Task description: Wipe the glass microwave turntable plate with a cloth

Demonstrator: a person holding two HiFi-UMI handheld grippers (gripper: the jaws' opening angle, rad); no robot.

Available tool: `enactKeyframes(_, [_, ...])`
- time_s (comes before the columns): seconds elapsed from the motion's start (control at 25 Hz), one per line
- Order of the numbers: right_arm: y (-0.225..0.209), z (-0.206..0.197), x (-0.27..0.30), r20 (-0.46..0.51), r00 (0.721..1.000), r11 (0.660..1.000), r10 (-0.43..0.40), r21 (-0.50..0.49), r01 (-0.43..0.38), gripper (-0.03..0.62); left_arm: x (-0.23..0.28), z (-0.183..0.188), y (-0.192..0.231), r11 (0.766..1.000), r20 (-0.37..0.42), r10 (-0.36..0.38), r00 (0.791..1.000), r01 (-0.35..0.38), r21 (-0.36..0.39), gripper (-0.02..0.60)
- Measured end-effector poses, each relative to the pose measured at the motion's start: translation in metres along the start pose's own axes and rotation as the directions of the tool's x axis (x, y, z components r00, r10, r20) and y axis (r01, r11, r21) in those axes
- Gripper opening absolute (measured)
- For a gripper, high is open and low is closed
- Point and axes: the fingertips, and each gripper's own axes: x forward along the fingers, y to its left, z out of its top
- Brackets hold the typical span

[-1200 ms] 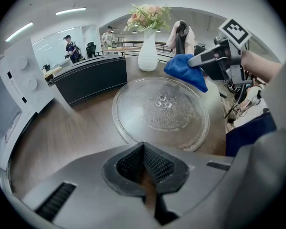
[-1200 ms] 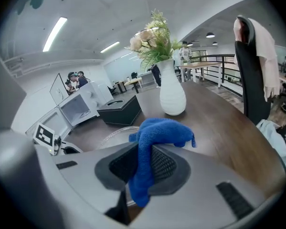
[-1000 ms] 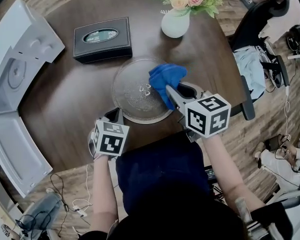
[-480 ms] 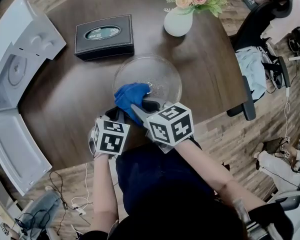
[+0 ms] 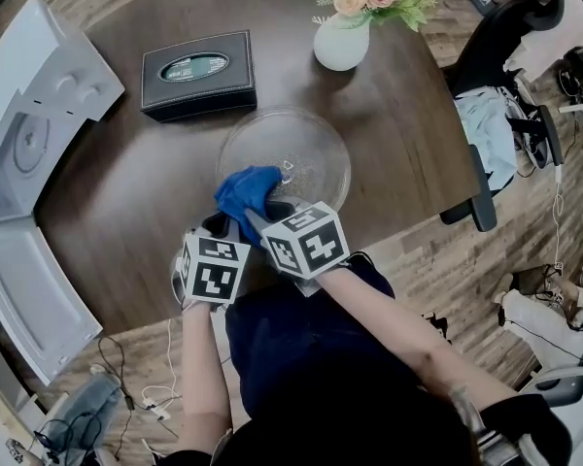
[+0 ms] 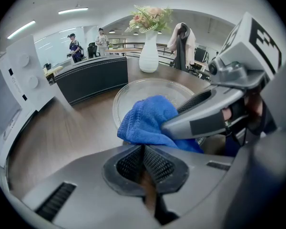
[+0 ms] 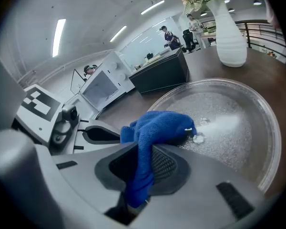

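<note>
the right gripper [image 7: 142, 163] pinches the blue cloth [image 7: 158, 125] on the glass plate's [image 7: 238, 128] near left part. the left gripper's [image 6: 144, 163] jaws are pressed together.

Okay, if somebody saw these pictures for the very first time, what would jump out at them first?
The bright blue cloth, clamped in the right gripper, rests on the near left part of the clear glass turntable plate on the dark round table. Beyond it a white vase of flowers stands at the table's far edge; a white microwave sits off to the left.
</note>
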Motion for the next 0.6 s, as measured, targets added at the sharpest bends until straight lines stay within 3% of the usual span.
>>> enactKeyframes(0.6, [-0.07,-0.002,-0.052,0.033,0.989,0.986,-0.144,0.085,0.14,0.051,-0.001,-0.003,-0.001,1.0,-0.017,-0.005,1.0,0.005,-0.003,0.003])
